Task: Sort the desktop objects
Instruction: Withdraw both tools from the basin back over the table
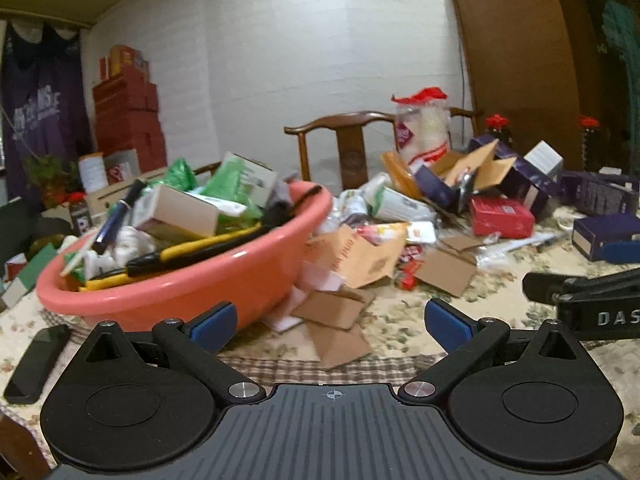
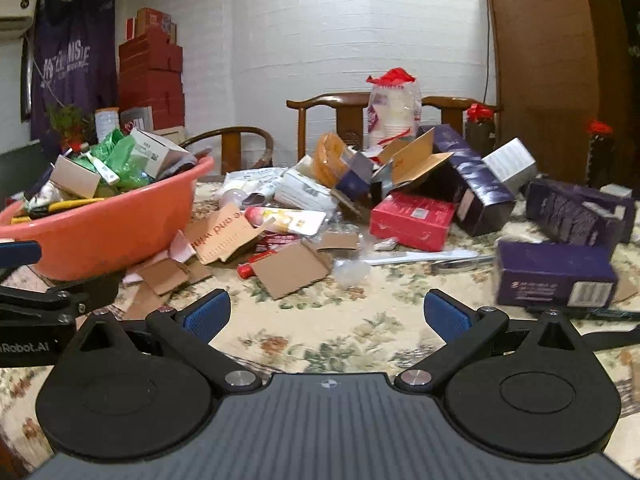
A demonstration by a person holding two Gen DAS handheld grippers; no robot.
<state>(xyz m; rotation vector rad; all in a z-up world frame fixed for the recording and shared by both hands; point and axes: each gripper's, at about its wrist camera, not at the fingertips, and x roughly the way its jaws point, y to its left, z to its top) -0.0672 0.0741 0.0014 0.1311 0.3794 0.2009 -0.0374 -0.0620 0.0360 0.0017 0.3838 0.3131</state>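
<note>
White-panelled walls and a floral tablecloth [image 2: 320,332] frame your work surface, which is crowded with loose items. Item one: pink basin [image 1: 192,280], on the left of the table, heaped above its rim with small boxes, green packets, a dark pen [image 1: 116,216] and a yellow-and-black tool [image 1: 180,252]. Item two: torn cardboard pieces [image 2: 292,268], lying flat on the cloth just beside the basin's right flank. Item three: red box [image 2: 412,220], lying behind the cardboard, near the middle of the heap. Item four: purple boxes [image 2: 556,276], several, to the right, one lying nearest your right gripper. Item five: open brown carton [image 2: 412,160], tilted on top of the pile, with a bag of paper cups [image 2: 394,112] standing behind it. Item six: black phone [image 1: 38,364], flat at the table's left edge, apart from the basin. Your left gripper [image 1: 328,324] hovers in front of the basin, fingers spread wide, nothing between them. Your right gripper [image 2: 326,316] hovers over bare cloth, likewise spread and empty. Wooden chairs [image 2: 332,116] stand behind the table.
</note>
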